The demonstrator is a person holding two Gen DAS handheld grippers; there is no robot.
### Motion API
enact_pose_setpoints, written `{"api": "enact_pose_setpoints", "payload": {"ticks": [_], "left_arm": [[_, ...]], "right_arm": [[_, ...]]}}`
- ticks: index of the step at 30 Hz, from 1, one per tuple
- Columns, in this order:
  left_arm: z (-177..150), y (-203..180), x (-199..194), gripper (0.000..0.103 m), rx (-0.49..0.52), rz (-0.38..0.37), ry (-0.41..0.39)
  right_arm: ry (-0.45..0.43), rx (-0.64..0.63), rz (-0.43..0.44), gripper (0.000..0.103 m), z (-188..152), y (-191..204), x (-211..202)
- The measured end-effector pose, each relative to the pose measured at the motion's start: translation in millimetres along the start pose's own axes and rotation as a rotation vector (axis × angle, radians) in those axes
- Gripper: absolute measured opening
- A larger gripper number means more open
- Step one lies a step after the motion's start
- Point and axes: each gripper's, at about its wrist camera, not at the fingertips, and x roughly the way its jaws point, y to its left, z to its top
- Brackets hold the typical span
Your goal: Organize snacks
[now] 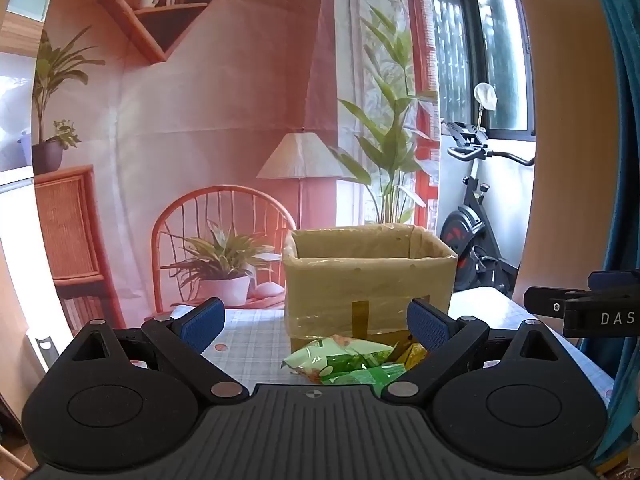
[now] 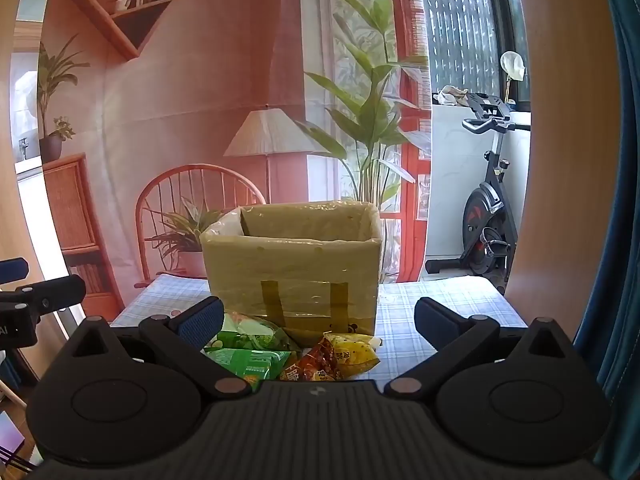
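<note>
So far you are only starting out: the open-topped brown cardboard box (image 2: 292,264), wrapped in clear film and patched with strips of brown tape, is standing on the blue-and-white checked counter (image 2: 420,320), and nothing is showing above its rim (its floor is hidden from both cameras, so you cannot tell whether anything is lying inside). The snacks are still waiting outside it, heaped on the counter just in front of the box's near wall: a pale green crinkled foil snack packet (image 1: 340,354) lying over a brighter green plastic packet (image 2: 248,362), and beside them a red-brown foil packet (image 2: 316,366) and a yellow foil packet (image 2: 354,354). By that reading, all the packing is still ahead of you.

Your left gripper (image 1: 316,322) is hovering with its blue-padded fingers spread as wide as they go, framing the green packets and the front of the box, and it is pinching nothing and touching nothing. Your right gripper (image 2: 318,318) is doing the same: fingers fully apart, pads bare, the little heap sitting low between them but not in contact. Each gripper is tilting slightly downward toward the pile, and each is showing at the edge of the other's view, so you are holding them side by side.

Judging from this, the nearest job is lowering one gripper onto a packet at the top of the heap, since those crinkled foils are likely sliding over each other.
</note>
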Motion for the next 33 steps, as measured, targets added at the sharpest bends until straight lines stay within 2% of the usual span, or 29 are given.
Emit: {"api": "enact_pose_setpoints", "payload": {"ticks": [7, 9, 33], "left_arm": [[1.4, -1.3, -0.1, 0.099, -0.003, -0.018, -0.006], [-2.5, 3.1, 0.6, 0.099, -0.006, 0.005, -0.003], [-2.1, 2.5, 0.4, 0.099, -0.002, 0.006, -0.003]], "right_arm": [[-0.002, 0.0, 0.0, 0.103, -0.5, -0.2, -0.4], [-0.003, 0.001, 0.001, 0.103, -0.4, -0.5, -0.6], [-0.001, -0.002, -0.002, 0.103, 0.3, -1.3, 0.1]]}}
